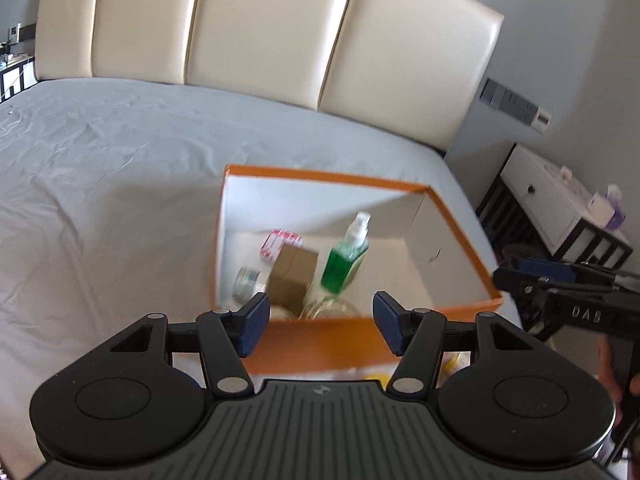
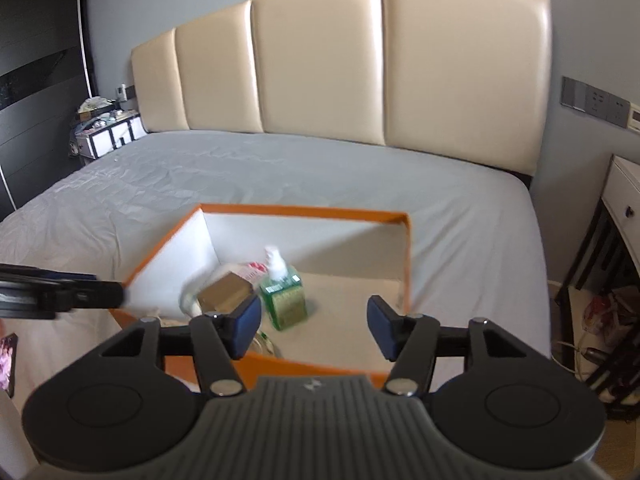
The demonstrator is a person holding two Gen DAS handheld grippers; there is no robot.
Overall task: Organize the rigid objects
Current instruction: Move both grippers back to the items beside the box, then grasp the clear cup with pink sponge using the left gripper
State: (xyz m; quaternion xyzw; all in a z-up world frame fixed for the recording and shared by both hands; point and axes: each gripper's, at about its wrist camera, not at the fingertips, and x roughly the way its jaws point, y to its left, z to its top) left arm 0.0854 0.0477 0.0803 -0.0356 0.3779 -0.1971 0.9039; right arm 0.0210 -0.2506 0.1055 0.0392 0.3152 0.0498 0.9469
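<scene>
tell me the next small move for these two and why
Probably lift both clear and look for the next loose item: left gripper and right gripper stand open and empty above the orange box, with the green bottle and brown carton already inside.

Both feeds bright enough, soft daylight, no hard lamp spots. I see sheen on the cream headboard (image 1: 260, 28), strongest on the panel tops. Inside the orange box (image 1: 460, 220) one white wall is lit and a diagonal shadow cuts the other. Motion blur smears the box contents, esp. the green bottle (image 2: 282, 296) in the right view. Fisheye bends the headboard and walls; corners go dark w/ vignetting. Near gripper bodies stay sharp.
</scene>
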